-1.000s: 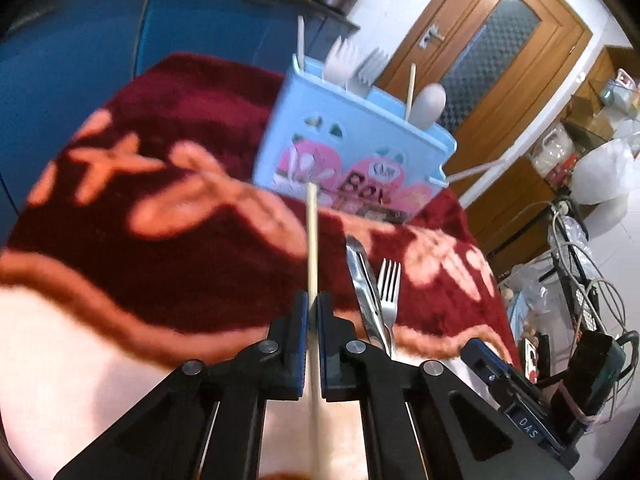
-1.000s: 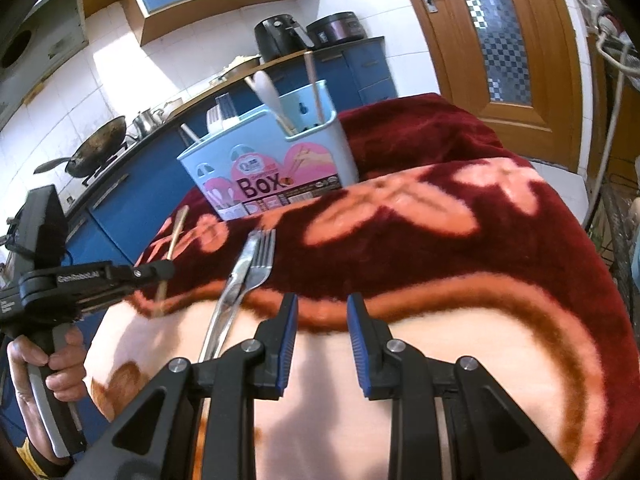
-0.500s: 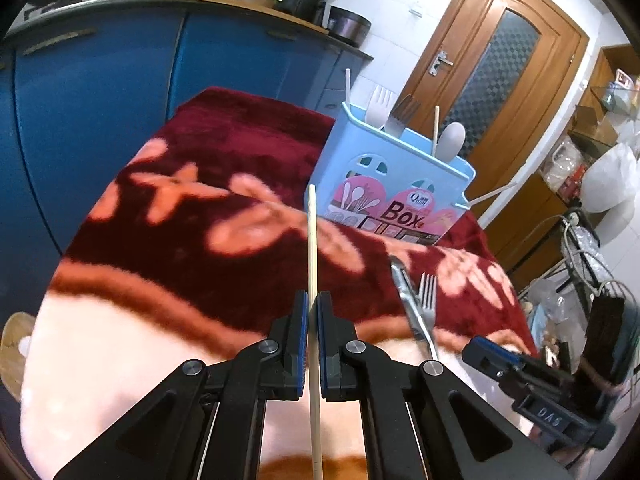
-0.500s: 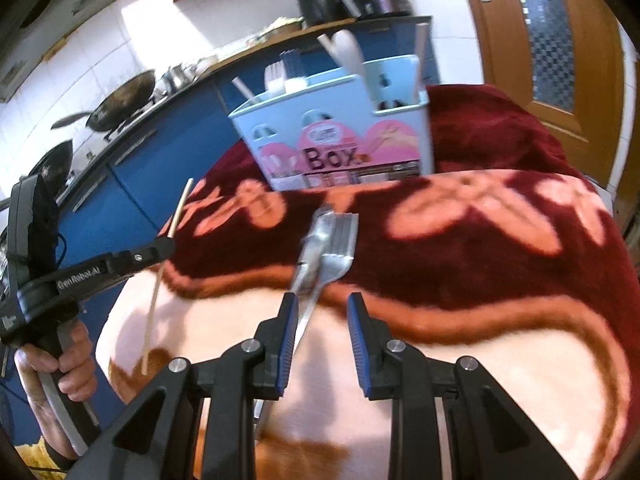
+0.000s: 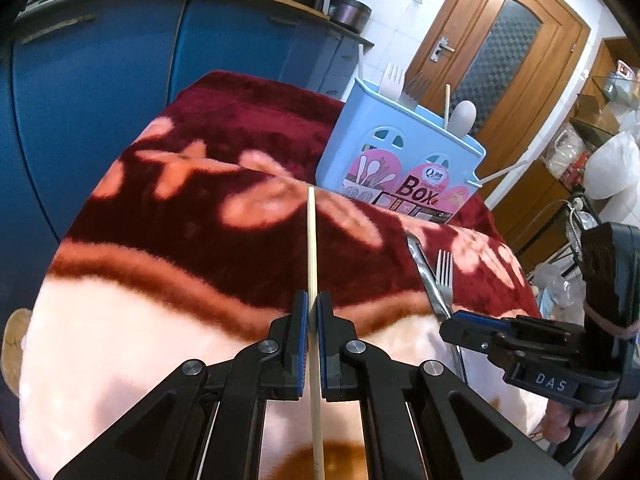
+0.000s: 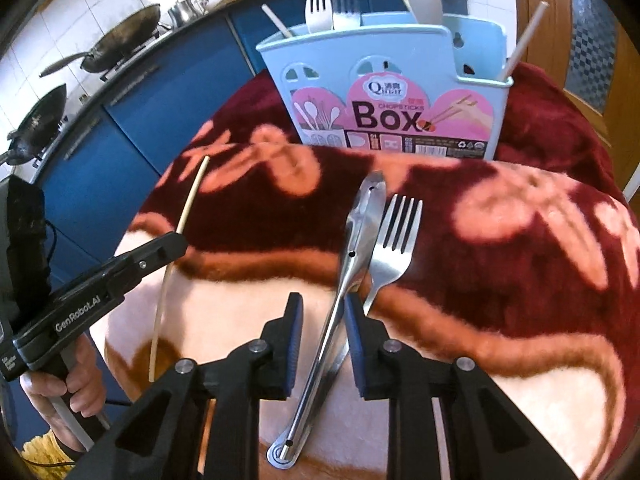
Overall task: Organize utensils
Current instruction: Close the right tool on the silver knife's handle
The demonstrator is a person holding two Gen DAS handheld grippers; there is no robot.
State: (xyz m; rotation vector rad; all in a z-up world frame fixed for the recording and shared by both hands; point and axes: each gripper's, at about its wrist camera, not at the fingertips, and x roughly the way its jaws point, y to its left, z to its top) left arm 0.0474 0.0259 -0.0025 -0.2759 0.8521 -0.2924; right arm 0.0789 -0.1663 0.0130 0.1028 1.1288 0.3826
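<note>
Two grippers were working at once. My left gripper point(image 5: 313, 312) had its jaws clamped on a wooden chopstick point(image 5: 311, 248), tip aimed toward the blue chopsticks box point(image 6: 396, 92), which stood upright at the far edge of the red-and-peach blanket point(image 6: 520, 280). The box already held forks, a white spoon and other chopsticks.

My right gripper point(image 6: 320, 316) hung over the near edge of the blanket with its jaws at a narrow gap; they had just been closing a little. The handle of the steel peeler-like tool point(image 6: 352, 248) ran between the pads, and I couldn't tell whether the pads pressed on it yet. A steel fork point(image 6: 394, 240) lay just beside it, its handle crossing under or against the tool near the right pad.

My read was that the step in hand was grabbing the steel tool while the chopstick waited to go in the box. Doing it well meant centring the handle between the pads before closing, so the fork handle didn't get pinched along with it. The plush blanket gave little firm backing, so I judged it better to come down low, close firmly and lift straight, watching that the fork wasn't dragged. Then the left hand should keep the chopstick steep, aiming for an open slot in the box.
</note>
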